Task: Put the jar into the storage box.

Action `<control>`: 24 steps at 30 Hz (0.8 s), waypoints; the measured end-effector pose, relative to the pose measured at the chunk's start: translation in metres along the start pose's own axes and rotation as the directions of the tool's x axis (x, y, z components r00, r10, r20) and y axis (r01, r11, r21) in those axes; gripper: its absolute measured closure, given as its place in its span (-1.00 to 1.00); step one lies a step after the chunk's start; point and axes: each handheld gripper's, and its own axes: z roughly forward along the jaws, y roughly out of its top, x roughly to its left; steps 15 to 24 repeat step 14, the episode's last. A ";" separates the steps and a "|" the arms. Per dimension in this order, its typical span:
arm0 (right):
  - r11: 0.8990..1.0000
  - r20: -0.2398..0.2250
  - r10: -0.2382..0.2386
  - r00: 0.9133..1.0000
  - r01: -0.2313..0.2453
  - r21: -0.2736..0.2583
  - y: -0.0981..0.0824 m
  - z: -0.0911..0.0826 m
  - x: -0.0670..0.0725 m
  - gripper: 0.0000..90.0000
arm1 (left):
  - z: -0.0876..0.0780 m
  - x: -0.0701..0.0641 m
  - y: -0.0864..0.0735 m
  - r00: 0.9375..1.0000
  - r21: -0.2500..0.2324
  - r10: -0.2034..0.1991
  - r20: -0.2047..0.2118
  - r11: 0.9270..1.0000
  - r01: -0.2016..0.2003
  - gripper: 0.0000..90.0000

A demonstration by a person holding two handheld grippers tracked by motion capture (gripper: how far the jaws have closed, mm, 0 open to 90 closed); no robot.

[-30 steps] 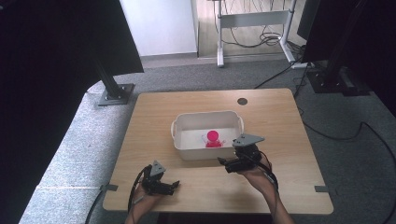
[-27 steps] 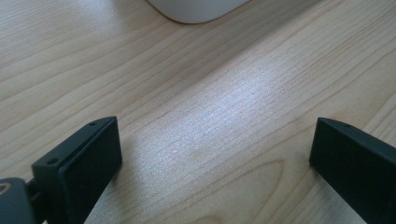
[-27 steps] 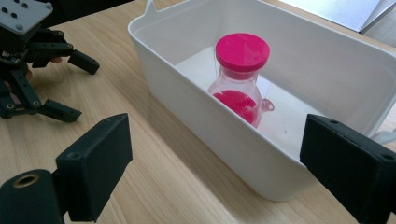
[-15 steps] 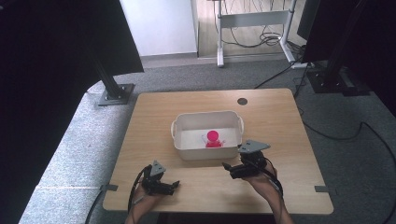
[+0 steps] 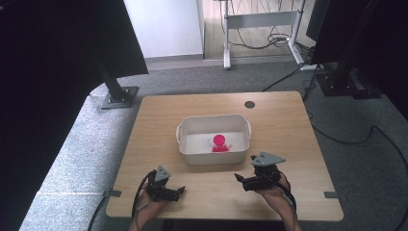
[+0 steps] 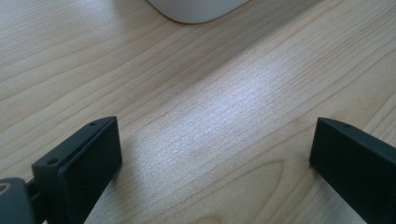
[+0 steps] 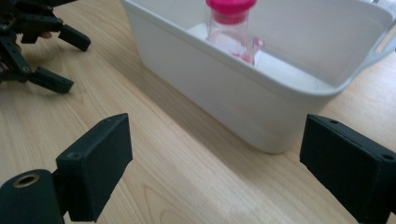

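A pale wooden bench [image 5: 288, 125] is seen from above, standing on grey carpet. Near its middle sits a white rectangular plastic tub with handles at both ends [image 5: 214, 159]. Inside the tub, toward the near wall, stands a small clear plastic bottle with a bright pink cap [image 5: 220, 142] — upright, with some pink showing at its base.

A person's forearms enter from the bottom edge, each hand holding a tool. The left hand-held gripper [image 5: 173, 193] rests low near the front edge of the bench, well apart from the tub, pointing rightward. From its own camera, its two black jaws stand wide apart over bare wood with nothing between them, and a rounded corner of the tub [image 6: 196, 9] shows at the top.

The right hand-held gripper [image 5: 240, 180] sits just in front of the tub's near right corner. From its own camera, the jaws are spread wide and empty, facing the tub's near wall [image 7: 243, 107], with the pink-capped bottle [image 7: 229, 28] beyond the rim and the left hand-held gripper [image 7: 56, 60] off to the side.

Judging from this, the bottle already sits in the tub and both tools are free. Any further move on the bottle would call for the right tool to lift over the rim and come down around the cap.
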 end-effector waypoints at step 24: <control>0.998 0.025 0.063 0.998 -0.064 0.019 -0.040 -0.004 -0.003 -0.81 | 0.000 0.000 0.000 1.000 0.000 -0.001 -0.001 1.000 0.001 -0.95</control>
